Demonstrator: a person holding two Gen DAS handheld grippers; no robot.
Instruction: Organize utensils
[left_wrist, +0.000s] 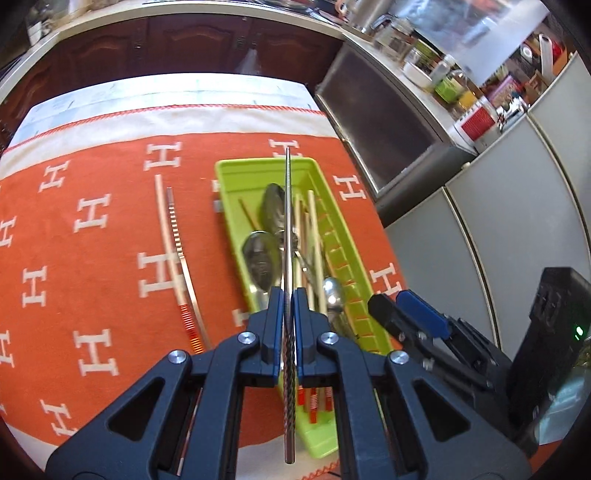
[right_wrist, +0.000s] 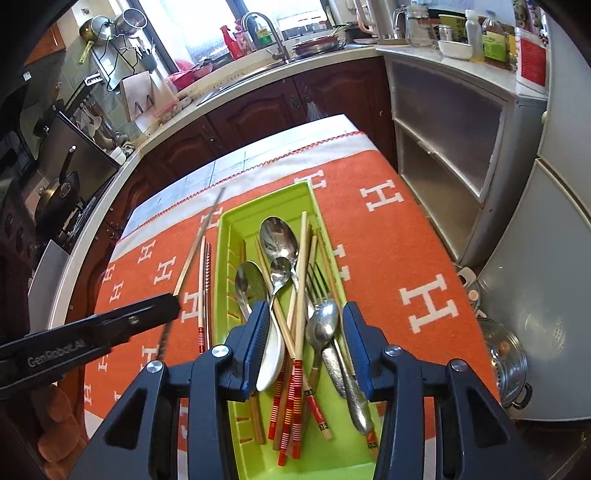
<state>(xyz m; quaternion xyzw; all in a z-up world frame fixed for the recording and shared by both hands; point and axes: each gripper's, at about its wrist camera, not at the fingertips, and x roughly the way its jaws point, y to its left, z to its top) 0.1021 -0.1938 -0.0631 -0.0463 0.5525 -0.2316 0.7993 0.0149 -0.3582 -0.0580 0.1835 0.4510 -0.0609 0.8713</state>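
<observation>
My left gripper (left_wrist: 289, 300) is shut on a metal chopstick (left_wrist: 288, 221) and holds it above the green tray (left_wrist: 236, 173); in the right wrist view it (right_wrist: 176, 299) shows left of the tray with the chopstick (right_wrist: 201, 238) sticking forward. The green tray (right_wrist: 236, 218) holds several spoons (right_wrist: 279, 238), a fork, a white spoon and wooden chopsticks (right_wrist: 301, 280). My right gripper (right_wrist: 304, 314) is open and empty above the near part of the tray; it shows at the tray's right edge in the left wrist view (left_wrist: 400, 314). Two chopsticks (left_wrist: 171, 236) lie on the orange cloth left of the tray.
An orange cloth (right_wrist: 388, 236) with white H marks covers the table. Dark wooden cabinets (right_wrist: 258, 107) and a counter with a sink stand beyond it. A grey shelf unit (right_wrist: 443, 140) and a fridge stand to the right. A steel pot (right_wrist: 506, 354) sits low on the right.
</observation>
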